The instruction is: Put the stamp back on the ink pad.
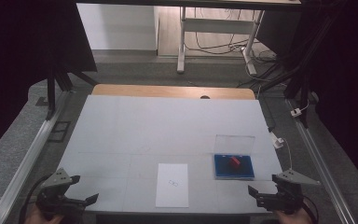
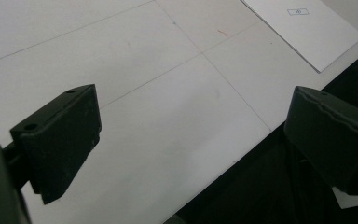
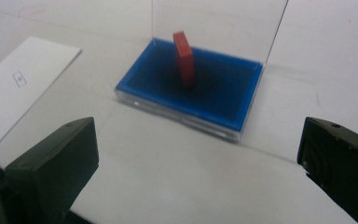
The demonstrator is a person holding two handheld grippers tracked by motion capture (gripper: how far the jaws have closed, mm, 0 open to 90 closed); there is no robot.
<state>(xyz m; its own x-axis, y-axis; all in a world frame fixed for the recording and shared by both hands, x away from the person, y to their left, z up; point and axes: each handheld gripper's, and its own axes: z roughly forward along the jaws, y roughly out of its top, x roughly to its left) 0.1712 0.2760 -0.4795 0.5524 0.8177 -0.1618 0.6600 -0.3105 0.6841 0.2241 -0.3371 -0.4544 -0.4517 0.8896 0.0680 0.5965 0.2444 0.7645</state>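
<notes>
White bench [image 1: 135, 135] is lying under me, and I am holding both grippers wide open and empty at its near edge: left gripper [image 1: 85, 189] at 7 o'clock, right gripper [image 1: 255, 195] at 5. Blue case [image 1: 233, 167] with a red block [image 1: 235, 162] is sitting at 12 o'clock from the right gripper, a paper sheet [image 1: 172, 185] at 6.

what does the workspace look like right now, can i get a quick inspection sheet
surface: white table top with faint grid lines.
job's things: blue tray with clear lid standing open; red block upright inside; white card lying flat to its left.
clutter: nothing seen.
grippers: left gripper and right gripper at the near edge, both open, holding nothing.
cables: loose wires on the floor beyond the table.
surroundings: desk legs behind, dark curtains at the sides.
</notes>
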